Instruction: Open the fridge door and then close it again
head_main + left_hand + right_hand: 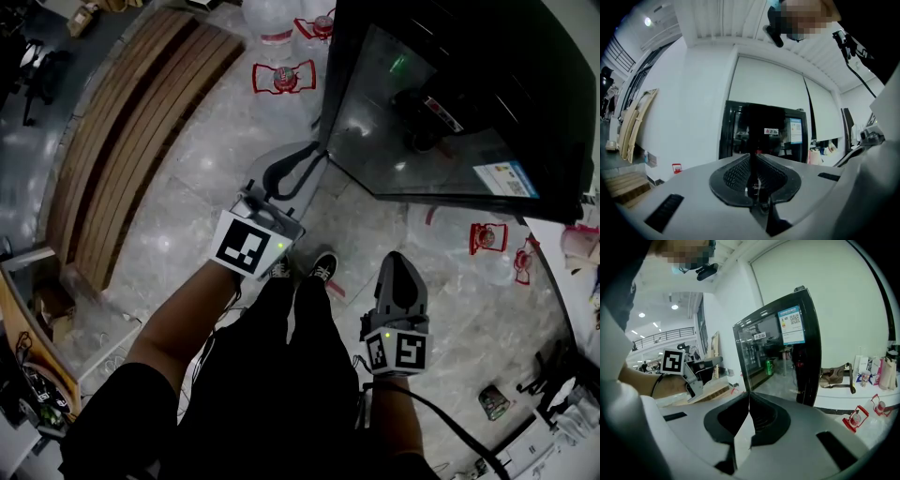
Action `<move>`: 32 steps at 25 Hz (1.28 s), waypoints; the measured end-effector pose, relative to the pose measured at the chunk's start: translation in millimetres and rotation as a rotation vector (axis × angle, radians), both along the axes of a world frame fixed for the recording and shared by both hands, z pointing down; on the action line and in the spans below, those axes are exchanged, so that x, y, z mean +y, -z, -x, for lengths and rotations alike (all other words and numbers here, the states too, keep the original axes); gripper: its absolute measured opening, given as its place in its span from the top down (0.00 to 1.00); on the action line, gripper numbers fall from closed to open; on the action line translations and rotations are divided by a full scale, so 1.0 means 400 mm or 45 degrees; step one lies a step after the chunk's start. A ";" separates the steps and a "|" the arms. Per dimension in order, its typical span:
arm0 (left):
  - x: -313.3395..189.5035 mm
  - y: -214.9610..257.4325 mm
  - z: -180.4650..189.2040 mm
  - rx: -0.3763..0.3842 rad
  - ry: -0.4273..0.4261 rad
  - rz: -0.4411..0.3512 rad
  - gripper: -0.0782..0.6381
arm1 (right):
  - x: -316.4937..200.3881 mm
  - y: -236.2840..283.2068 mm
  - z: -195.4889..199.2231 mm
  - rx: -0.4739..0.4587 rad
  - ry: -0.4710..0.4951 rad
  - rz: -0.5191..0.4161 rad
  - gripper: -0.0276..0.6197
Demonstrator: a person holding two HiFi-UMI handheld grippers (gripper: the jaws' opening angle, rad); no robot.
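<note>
1. Our left gripper (317,155) is clenched on the side edge of the fridge door (422,112). In the left gripper view that edge is a dark strip right between the jaws.
2. The hold looks to be only at the tips. We think it needs a firm squeeze, or the smooth edge may slip out.
3. The fridge (525,56) stands on the floor (216,150) in front of us, a bit to the right. We cannot tell how far the door is open. It looks nearly shut.
4. A door swings in a curve. We should pull slowly along that curve and let the gripper turn with the door, not tug straight back.
5. Our right gripper (400,264) is shut with nothing in it. It hangs near the door and does not touch it. It is best out of the door's way.
6. Our shoes (323,267) are close to the door's corner, so a step back may help.
7. Then we push the door gently until it meets the fridge.
</note>
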State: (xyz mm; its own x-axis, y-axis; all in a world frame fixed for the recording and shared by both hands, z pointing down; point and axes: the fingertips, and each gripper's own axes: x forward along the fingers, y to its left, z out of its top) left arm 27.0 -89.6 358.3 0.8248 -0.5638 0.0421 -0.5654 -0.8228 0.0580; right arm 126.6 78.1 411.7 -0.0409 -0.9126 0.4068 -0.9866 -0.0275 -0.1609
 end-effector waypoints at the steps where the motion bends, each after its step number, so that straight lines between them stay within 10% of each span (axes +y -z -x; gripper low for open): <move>1: 0.017 0.006 0.011 -0.002 0.007 0.004 0.84 | 0.000 0.006 0.005 -0.002 0.006 -0.007 0.93; 32: 0.384 0.405 0.101 -0.024 0.085 0.095 0.88 | -0.010 0.560 0.257 0.148 0.239 -0.370 0.93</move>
State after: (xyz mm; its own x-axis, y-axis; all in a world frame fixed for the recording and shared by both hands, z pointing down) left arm -13.3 64.1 196.2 0.7844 -0.6119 0.1012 -0.6201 -0.7773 0.1063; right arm 23.7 74.2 187.7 -0.1871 -0.9718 0.1433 -0.9823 0.1859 -0.0222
